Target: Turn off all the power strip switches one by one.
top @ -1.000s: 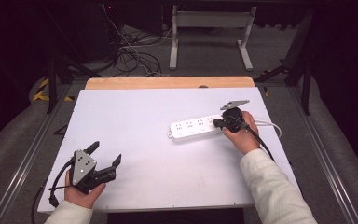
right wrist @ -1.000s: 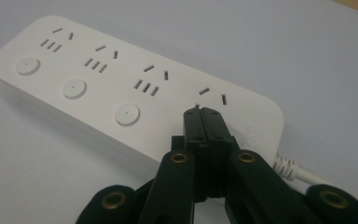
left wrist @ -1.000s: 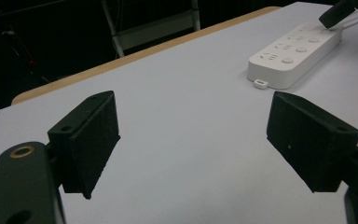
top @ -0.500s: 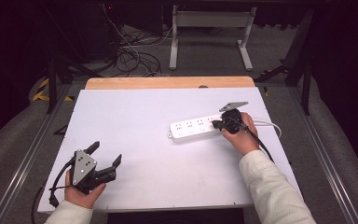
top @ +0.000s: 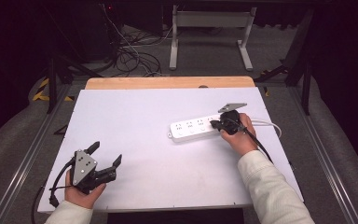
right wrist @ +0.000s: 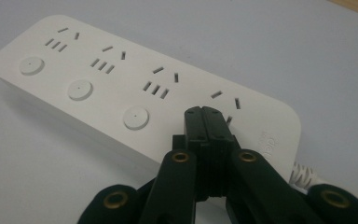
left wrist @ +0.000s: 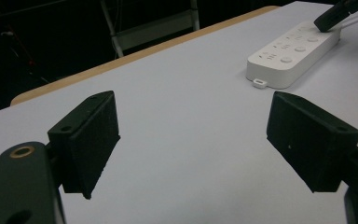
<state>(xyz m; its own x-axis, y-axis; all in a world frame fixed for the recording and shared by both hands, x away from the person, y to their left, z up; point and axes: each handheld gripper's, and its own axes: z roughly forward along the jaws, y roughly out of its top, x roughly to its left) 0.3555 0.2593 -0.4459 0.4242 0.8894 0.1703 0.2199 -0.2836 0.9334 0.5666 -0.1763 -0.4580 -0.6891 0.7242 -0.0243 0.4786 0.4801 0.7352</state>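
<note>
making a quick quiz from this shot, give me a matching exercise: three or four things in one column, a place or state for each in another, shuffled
Things:
1. left gripper
2. right gripper
3. power strip
4. strip's cord

Places or states:
A. lies flat, right of the table's middle
B. jaws shut, tips on the strip's top at the cord-end socket
C. leaves the strip's right end, toward the table's right edge
D. jaws wide open, nothing between them, near the front left corner

Pairs: 1-D, 2-B, 3-A, 4-C

Loose cables (top: 135,60) and a metal frame (top: 209,21) lie beyond the white table (top: 135,121).
</note>
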